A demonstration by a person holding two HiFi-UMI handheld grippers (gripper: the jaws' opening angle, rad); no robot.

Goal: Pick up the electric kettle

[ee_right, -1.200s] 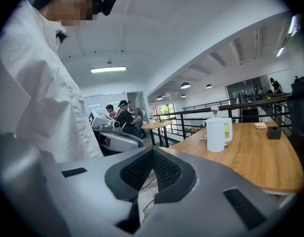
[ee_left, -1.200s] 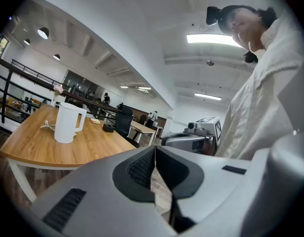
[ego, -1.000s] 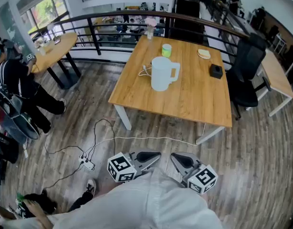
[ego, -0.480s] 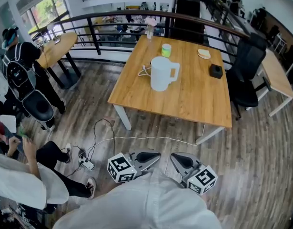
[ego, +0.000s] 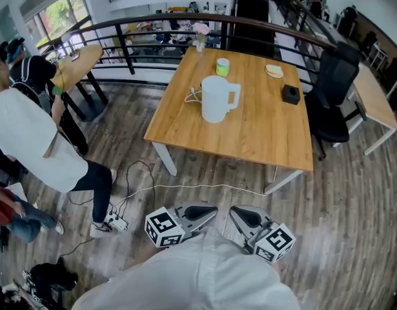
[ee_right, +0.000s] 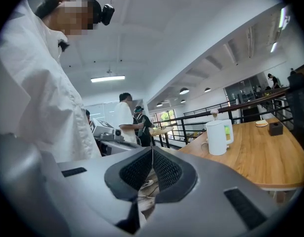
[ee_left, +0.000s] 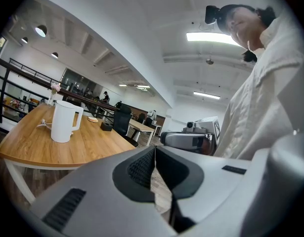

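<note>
The white electric kettle (ego: 217, 99) stands upright on the far half of a square wooden table (ego: 250, 134), its handle to the right and a white cord at its left. It also shows in the left gripper view as the kettle (ee_left: 63, 121) and in the right gripper view as the kettle (ee_right: 218, 137). Both grippers are held close to my body, well short of the table. The left gripper (ego: 208, 211) (ee_left: 155, 151) is shut and holds nothing. The right gripper (ego: 236, 214) (ee_right: 152, 152) is shut and empty too.
On the table are a green cup (ego: 223, 66), a small plate (ego: 274, 71), a black box (ego: 290, 95) and a flower vase (ego: 200, 37). A black chair (ego: 334, 95) stands at its right. A person (ego: 37, 141) stands at the left near a power strip (ego: 114, 223) and floor cables.
People at the left have moved about; one in a white shirt now stands by the cables. Both grippers and the kettle keep their places.
</note>
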